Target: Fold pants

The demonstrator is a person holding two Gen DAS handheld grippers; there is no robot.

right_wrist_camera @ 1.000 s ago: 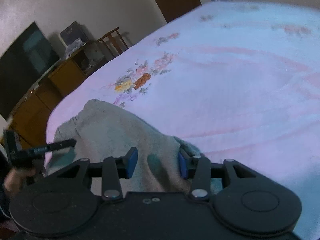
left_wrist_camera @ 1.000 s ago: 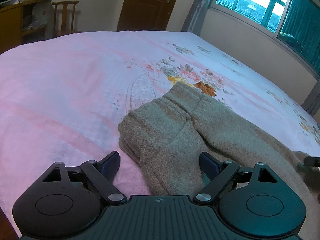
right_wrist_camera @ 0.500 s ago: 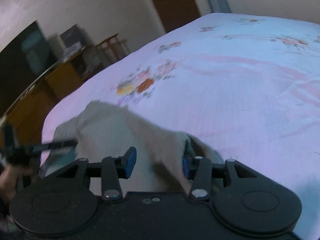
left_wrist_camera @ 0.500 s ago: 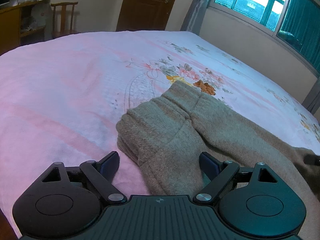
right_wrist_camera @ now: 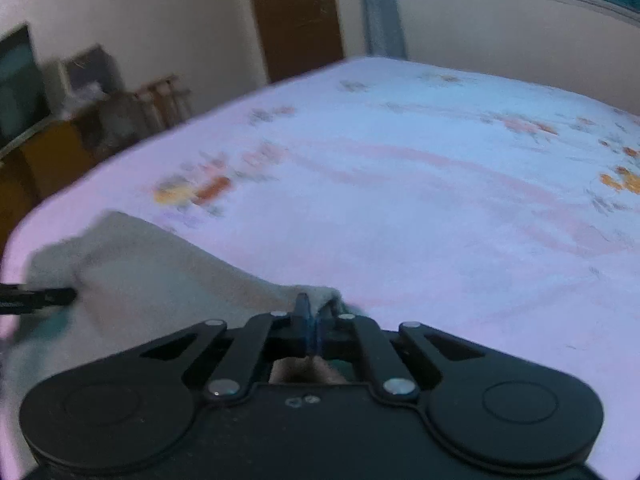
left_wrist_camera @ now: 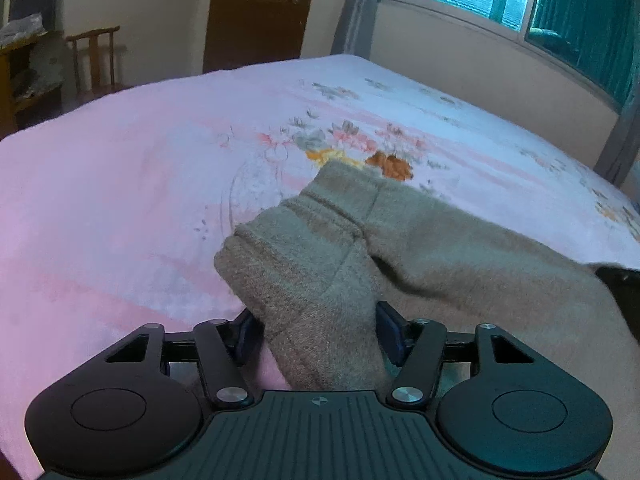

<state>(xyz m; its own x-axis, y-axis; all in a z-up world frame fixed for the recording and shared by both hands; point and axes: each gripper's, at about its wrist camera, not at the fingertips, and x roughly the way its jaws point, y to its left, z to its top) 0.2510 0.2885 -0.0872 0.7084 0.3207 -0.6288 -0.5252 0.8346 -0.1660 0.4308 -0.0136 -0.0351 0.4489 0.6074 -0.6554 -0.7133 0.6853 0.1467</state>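
Observation:
Beige knit pants [left_wrist_camera: 400, 248] lie on the pink floral bed [left_wrist_camera: 120, 200], cuffs pointing away. My left gripper [left_wrist_camera: 316, 334] has its jaws partly closed around the near pant leg, the fabric filling the gap and lifted off the bed. In the right wrist view the pants [right_wrist_camera: 152, 276] stretch to the left, and my right gripper [right_wrist_camera: 314, 330] is shut on a pinched edge of the fabric. The left gripper's tip shows at the left edge of that view [right_wrist_camera: 36, 300].
A wooden chair [left_wrist_camera: 96, 60] and cabinet stand beyond the bed's far left side, a brown door [left_wrist_camera: 260, 12] behind. Windows with teal curtains [left_wrist_camera: 580, 20] run along the right wall. The bed's near left edge is close.
Both grippers have closed: the right from open to shut on the fabric edge, the left narrowed onto the pant leg. Both have risen, lifting the pants.

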